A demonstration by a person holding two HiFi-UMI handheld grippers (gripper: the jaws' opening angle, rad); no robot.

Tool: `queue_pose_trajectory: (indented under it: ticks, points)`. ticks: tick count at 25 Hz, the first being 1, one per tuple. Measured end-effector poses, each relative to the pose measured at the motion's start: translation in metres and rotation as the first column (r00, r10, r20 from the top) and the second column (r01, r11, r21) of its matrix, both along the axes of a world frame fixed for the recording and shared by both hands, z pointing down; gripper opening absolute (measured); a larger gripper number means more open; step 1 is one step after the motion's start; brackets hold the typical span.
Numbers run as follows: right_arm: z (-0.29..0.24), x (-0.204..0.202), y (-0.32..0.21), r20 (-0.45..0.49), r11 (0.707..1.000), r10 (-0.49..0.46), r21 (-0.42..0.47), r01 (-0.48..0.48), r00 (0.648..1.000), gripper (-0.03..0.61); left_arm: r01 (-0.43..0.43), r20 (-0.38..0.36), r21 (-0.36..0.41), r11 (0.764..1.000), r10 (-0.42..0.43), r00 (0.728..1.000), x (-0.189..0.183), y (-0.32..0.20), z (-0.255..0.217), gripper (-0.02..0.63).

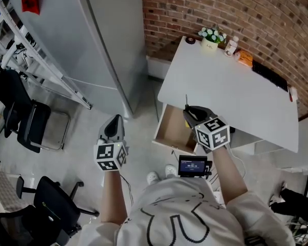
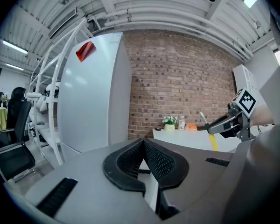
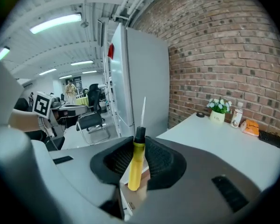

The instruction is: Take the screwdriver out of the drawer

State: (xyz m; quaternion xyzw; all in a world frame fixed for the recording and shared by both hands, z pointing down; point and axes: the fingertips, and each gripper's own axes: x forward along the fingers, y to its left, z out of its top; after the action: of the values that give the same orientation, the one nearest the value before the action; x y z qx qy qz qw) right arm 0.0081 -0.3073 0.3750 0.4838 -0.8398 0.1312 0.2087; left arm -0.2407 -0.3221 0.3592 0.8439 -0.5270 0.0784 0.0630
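Observation:
My right gripper (image 3: 139,158) is shut on a screwdriver (image 3: 136,164) with a yellow handle, black collar and thin metal shaft pointing up. In the head view this gripper (image 1: 191,114) hangs above the open wooden drawer (image 1: 174,129) under the white desk (image 1: 231,96), the shaft (image 1: 186,100) poking over the desk's edge. From the left gripper view the right gripper (image 2: 226,122) shows far right with the yellow handle (image 2: 213,142) hanging below it. My left gripper (image 2: 143,160) is shut and empty, held out over the floor (image 1: 114,127) left of the drawer.
A tall grey cabinet (image 1: 87,40) stands left of the desk against the brick wall (image 1: 236,9). On the desk's far edge sit a flower pot (image 1: 211,38), a small bottle (image 1: 231,46) and an orange item (image 1: 245,59). Office chairs (image 1: 33,124) stand on the left.

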Motion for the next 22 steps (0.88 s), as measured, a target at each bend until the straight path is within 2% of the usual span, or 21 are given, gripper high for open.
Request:
queue_pose_trajectory:
  ticks: [5, 11, 17, 22]
  points:
    - [-0.035, 0.007, 0.011, 0.046, 0.993, -0.017, 0.116, 0.011, 0.999, 0.081, -0.008, -0.004, 0.077, 0.997, 0.009, 1.0, 0.006, 0.0, -0.031, 0.009]
    - [-0.068, 0.022, 0.026, 0.1, 0.968, 0.0, 0.25, -0.025, 0.995, 0.081, -0.024, -0.005, 0.146, 0.989, 0.025, 1.0, 0.022, 0.0, -0.052, 0.009]
    - [-0.082, 0.037, 0.027, 0.096, 0.93, 0.063, 0.355, -0.093, 0.993, 0.081, -0.063, 0.001, 0.201, 0.978, 0.064, 0.998, 0.039, -0.002, -0.061, 0.009]
    - [-0.085, 0.04, 0.03, 0.061, 0.906, 0.085, 0.41, -0.103, 0.995, 0.081, -0.085, 0.015, 0.223, 0.971, 0.083, 0.996, 0.048, -0.004, -0.069, 0.009]
